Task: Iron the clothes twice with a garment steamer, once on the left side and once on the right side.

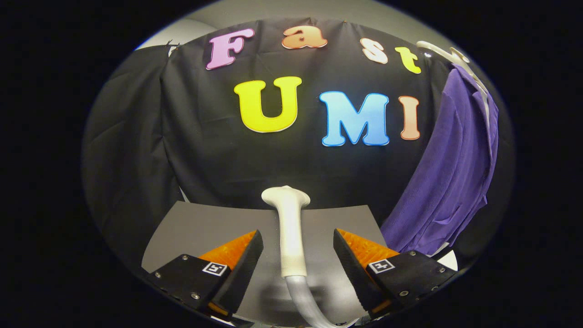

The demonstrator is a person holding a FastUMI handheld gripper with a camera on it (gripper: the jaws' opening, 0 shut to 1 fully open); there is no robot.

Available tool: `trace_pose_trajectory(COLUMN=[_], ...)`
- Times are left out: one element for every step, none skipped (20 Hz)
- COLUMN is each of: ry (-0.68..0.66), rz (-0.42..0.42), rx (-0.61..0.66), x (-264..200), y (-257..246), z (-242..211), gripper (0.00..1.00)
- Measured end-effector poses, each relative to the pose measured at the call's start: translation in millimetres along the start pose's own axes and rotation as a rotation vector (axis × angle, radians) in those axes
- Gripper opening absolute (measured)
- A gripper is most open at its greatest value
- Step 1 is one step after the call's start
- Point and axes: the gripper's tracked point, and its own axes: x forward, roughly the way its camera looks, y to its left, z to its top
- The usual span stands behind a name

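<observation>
Place: a demo booth – black cloth wall [191,150] behind my grey table [205,228] | purple garment [451,182] hung on a hanger [448,54]

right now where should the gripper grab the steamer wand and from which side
Judging from this view, grip the steamer wand on its straight handle, below the flared head and above the hose. It lies lengthwise between the open fingers of the gripper, neither touching it, so coming straight on as now and closing across the handle's sides looks best.
</observation>
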Motion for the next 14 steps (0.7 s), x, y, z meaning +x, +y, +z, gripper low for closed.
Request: trace_pose_trajectory(ry=[0.028,0.058,0.087,0.114,0.139,0.168,0.188,0.209,0.234,0.255,0.27,0.253,0.259,0.242], rz=[0.0,-0.001,0.002,0.001,0.006,0.014,0.018,0.021,0.03,0.04,0.051,0.043,0.028,0.003], rx=[-0.008,-0.009,-0.005,0.009,0.028,0.05,0.075,0.098,0.119,0.138,0.153,0.145,0.129,0.11], x=[11,21,33,45,55,62,70,75,80,82,85,86,91,92], y=[3,5,7,7,9,11,12,13,16,19,25,26,24,21], z=[-2,-4,-8,-12,-16,-21,-25,-31,-37,-44,-49,-46,-46,-46], gripper=[0.96,0.96,0.96,0.96,0.96,0.96,0.96,0.96,0.96,0.96,0.96,0.94,0.93,0.89])
